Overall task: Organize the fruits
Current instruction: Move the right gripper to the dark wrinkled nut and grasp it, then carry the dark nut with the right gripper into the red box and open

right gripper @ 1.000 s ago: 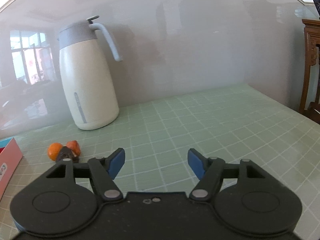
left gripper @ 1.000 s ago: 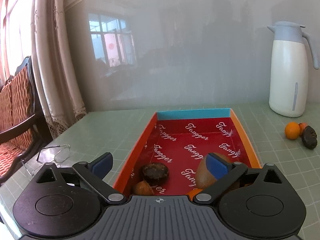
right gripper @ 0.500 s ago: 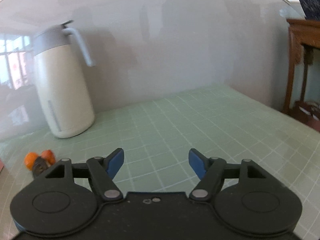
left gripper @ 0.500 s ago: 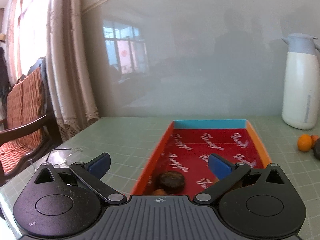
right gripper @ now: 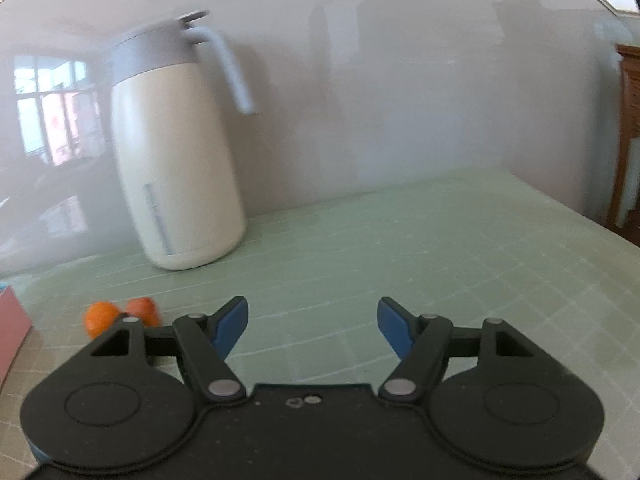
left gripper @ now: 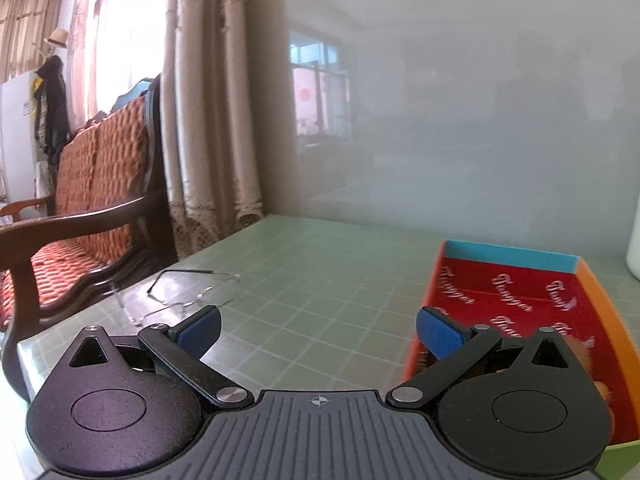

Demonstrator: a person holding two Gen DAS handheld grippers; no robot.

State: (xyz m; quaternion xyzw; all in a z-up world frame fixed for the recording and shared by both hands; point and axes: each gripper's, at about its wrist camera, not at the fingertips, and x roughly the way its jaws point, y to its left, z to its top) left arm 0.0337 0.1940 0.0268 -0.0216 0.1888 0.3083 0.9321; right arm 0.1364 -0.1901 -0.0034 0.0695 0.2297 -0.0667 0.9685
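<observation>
Left wrist view: the left gripper hangs over the green worktop, jaws wide apart and holding nothing; the red box sits at right, with eyeglasses at left.

Right wrist view: the right gripper has its jaws spread and bare. Two orange fruits lie near the white jug.

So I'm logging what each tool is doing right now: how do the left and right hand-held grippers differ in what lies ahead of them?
The left hand-held gripper faces bare green table, with eyeglasses to its left and the red tray to its right. The right hand-held gripper faces open table with the white jug beyond and orange fruits off to its left. Both are open and hold nothing.
</observation>
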